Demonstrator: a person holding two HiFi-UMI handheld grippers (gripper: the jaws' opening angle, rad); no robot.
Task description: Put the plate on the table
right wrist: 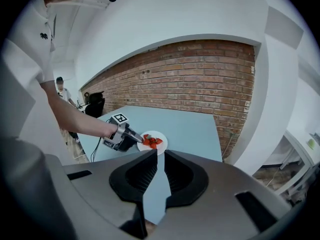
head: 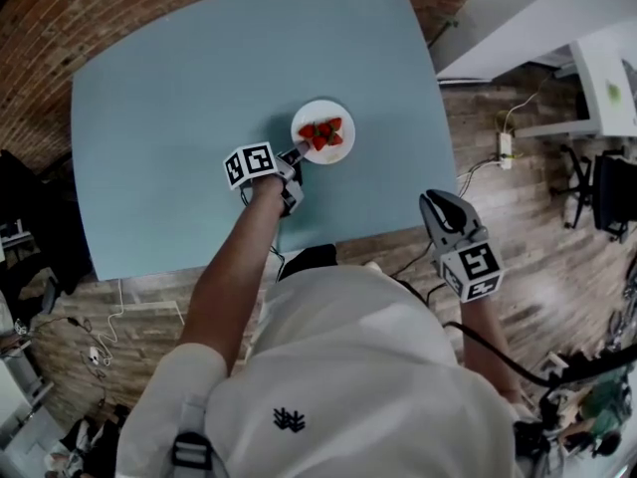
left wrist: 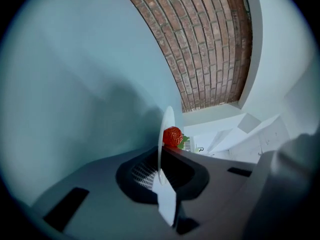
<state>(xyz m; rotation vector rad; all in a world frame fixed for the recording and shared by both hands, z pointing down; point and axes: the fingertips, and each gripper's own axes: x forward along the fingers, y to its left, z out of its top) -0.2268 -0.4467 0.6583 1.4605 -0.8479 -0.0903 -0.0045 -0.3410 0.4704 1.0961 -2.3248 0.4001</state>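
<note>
A white plate [head: 340, 111] with several strawberries [head: 320, 132] is over the middle of the blue table [head: 179, 98], flat and level with it; I cannot tell whether it touches. My left gripper [head: 299, 150] is shut on the plate's near rim. In the left gripper view the plate [left wrist: 168, 120] runs edge-on between the jaws of that gripper [left wrist: 161, 170], with one strawberry [left wrist: 172, 136] showing behind it. My right gripper [head: 435, 202] hangs beyond the table's right front corner, over the floor, shut and holding nothing. From the right gripper [right wrist: 157, 156] I see the plate [right wrist: 161, 135] and the left gripper [right wrist: 142, 141].
A brick wall [right wrist: 190, 79] runs behind the table. On the wood floor to the right lie a power strip [head: 505, 147] and cables. A white desk [head: 607, 78] and a black chair [head: 607, 192] stand further right. Another person [right wrist: 60, 86] stands far left.
</note>
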